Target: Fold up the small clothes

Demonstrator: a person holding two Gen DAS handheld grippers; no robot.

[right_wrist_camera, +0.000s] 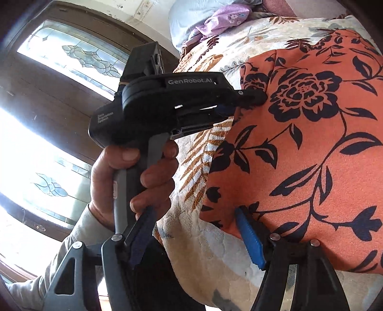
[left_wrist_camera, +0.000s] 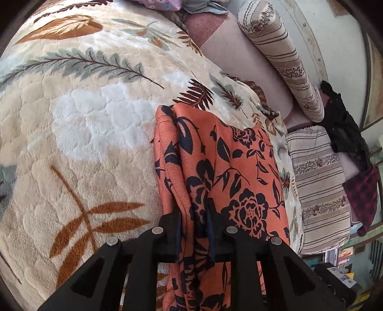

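An orange cloth with a dark flower print (left_wrist_camera: 229,167) lies folded on a cream leaf-patterned blanket (left_wrist_camera: 83,119). My left gripper (left_wrist_camera: 194,210) is shut on a bunched edge of the cloth, which hangs down between its fingers. In the right wrist view the same cloth (right_wrist_camera: 311,143) spreads over the blanket (right_wrist_camera: 203,251), and the left gripper (right_wrist_camera: 251,97) pinches its left edge. My right gripper (right_wrist_camera: 194,213) is open, its blue-padded right finger (right_wrist_camera: 249,234) touching the cloth's near corner, the left finger off the bed.
Striped cushions (left_wrist_camera: 318,186) and a pink sofa back (left_wrist_camera: 239,59) lie to the right of the blanket. Dark and red checked clothes (left_wrist_camera: 354,148) hang at the far right. A purple garment (right_wrist_camera: 222,19) lies at the bed's far end. A glass-panelled door (right_wrist_camera: 59,95) stands left.
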